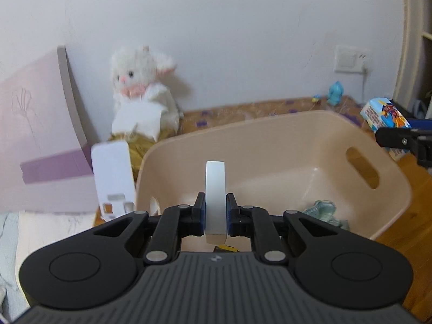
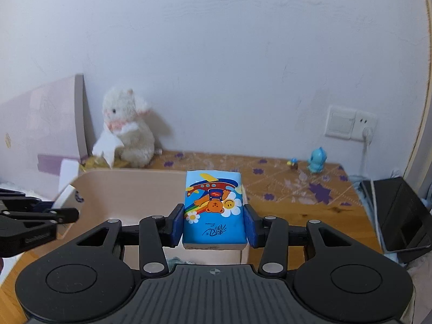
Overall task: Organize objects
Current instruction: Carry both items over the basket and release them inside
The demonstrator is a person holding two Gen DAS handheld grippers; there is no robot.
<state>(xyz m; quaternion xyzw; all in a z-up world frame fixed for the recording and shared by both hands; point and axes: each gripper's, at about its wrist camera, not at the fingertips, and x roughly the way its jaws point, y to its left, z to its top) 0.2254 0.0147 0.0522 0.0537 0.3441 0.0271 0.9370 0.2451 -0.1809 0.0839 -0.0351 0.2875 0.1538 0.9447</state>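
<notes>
My left gripper [image 1: 215, 213] is shut on a flat white block [image 1: 215, 197], held edge-on above the near side of a beige plastic basket [image 1: 297, 135]. A green checked cloth [image 1: 324, 212] lies in the basket. My right gripper [image 2: 214, 222] is shut on a blue tissue pack [image 2: 214, 205] with a cartoon bear print, held above the basket's right rim [image 2: 129, 175]. The pack also shows at the right in the left wrist view [image 1: 383, 114]. The left gripper shows at the left edge of the right wrist view [image 2: 35, 216].
A white plush cat [image 1: 143, 81] sits against the wall on a patterned mat [image 2: 283, 181]. A white box [image 1: 113, 178] stands left of the basket. A pink box [image 1: 40, 135] is at far left. A blue figurine [image 2: 316, 159], a wall socket [image 2: 351, 122] and a black item [image 2: 399, 216] are right.
</notes>
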